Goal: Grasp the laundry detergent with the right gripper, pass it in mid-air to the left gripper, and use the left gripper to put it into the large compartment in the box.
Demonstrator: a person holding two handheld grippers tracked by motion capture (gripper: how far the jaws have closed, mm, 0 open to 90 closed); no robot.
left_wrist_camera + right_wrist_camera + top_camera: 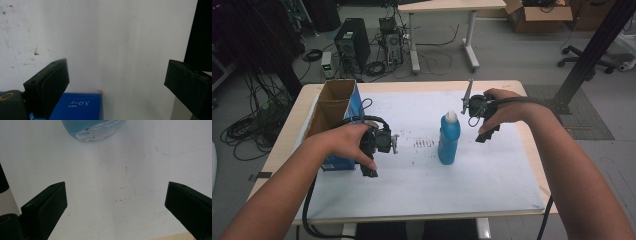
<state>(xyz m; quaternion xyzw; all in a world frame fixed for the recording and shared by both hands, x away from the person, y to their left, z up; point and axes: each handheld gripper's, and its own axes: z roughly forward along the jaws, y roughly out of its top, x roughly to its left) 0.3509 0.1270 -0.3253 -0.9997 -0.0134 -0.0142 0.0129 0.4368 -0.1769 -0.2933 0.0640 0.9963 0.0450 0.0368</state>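
Bottle (448, 138), blue with a white cap, stands upright near the middle of the white mat (492, 175), between the two grippers and touching neither. Right gripper (482, 132) hangs just beside its upper half, jaws spread and empty; its base (96, 128) shows ahead. Left gripper (371, 167), also spread and empty, hovers near the blue cardboard box (339, 107); nothing stands between.
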